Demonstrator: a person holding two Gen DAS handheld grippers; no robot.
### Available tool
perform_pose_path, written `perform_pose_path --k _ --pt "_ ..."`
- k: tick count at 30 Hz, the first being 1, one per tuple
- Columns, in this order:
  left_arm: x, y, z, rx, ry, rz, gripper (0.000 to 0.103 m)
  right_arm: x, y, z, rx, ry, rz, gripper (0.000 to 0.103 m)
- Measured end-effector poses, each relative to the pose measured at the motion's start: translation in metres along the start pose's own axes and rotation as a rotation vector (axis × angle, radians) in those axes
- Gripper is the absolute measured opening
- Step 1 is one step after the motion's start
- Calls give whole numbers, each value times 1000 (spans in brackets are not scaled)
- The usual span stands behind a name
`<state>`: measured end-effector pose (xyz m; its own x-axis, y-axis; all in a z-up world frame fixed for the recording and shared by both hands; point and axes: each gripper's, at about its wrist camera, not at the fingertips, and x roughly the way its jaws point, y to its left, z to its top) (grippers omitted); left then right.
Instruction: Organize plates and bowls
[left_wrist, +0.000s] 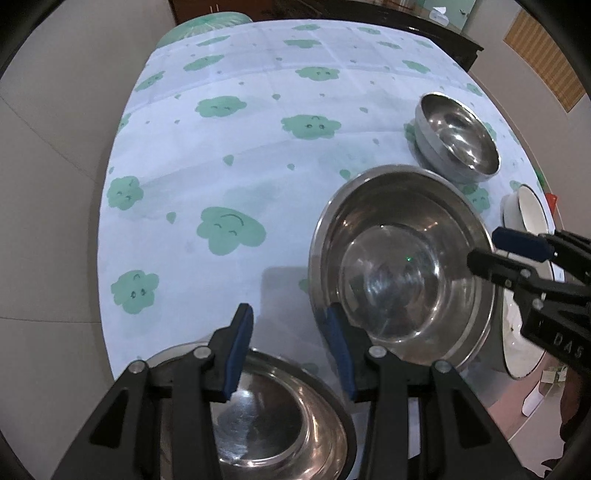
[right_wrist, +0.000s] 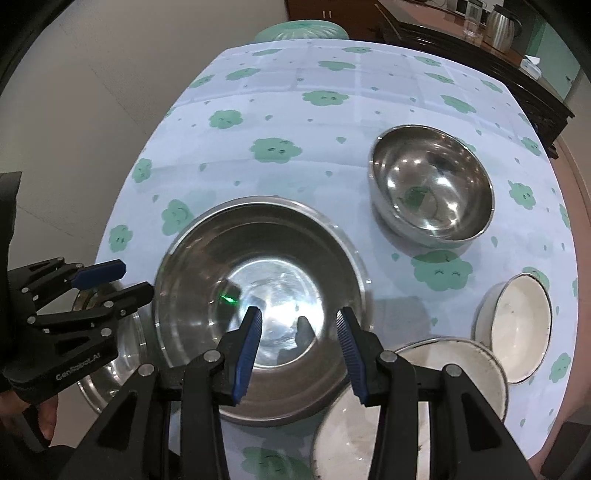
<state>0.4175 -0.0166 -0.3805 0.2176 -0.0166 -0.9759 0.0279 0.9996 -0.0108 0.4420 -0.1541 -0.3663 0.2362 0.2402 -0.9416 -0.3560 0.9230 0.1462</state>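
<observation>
Left fingers part-open, empty; I hold them over gap between steel plate beneath and large steel bowl just beside. Right fingers part-open, empty, above same bowl's near wall. Small steel bowl well beyond; white enamel dishes off to right. Risk: polished rim slips from pads; both fingers converging on one bowl may collide.

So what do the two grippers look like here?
Both are black linkage frames with silver pivot pins and ribbed blue pads. The left gripper carries white "GenRobot.AI" lettering, readable from the right camera; the right gripper shows "DAS" from the left camera. A dark sleeve is at the left one.
</observation>
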Motion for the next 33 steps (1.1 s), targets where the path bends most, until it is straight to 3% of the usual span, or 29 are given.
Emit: perform_pose_path --k 7,23,27,30,33 --pt "12 -4 4 7 35 -6 42 11 -16 3 19 30 -47 45" --pt "28 -15 12 37 67 -42 39 25 -29 4 24 55 -62 45" --pt "31 -17 12 41 71 -47 35 31 -30 3 17 77 -60 31" --pt "34 -19 12 51 87 -57 18 34 -31 2 16 90 -46 25" --pt "38 -17 13 50 90 -56 15 37 -33 0 30 101 -33 18"
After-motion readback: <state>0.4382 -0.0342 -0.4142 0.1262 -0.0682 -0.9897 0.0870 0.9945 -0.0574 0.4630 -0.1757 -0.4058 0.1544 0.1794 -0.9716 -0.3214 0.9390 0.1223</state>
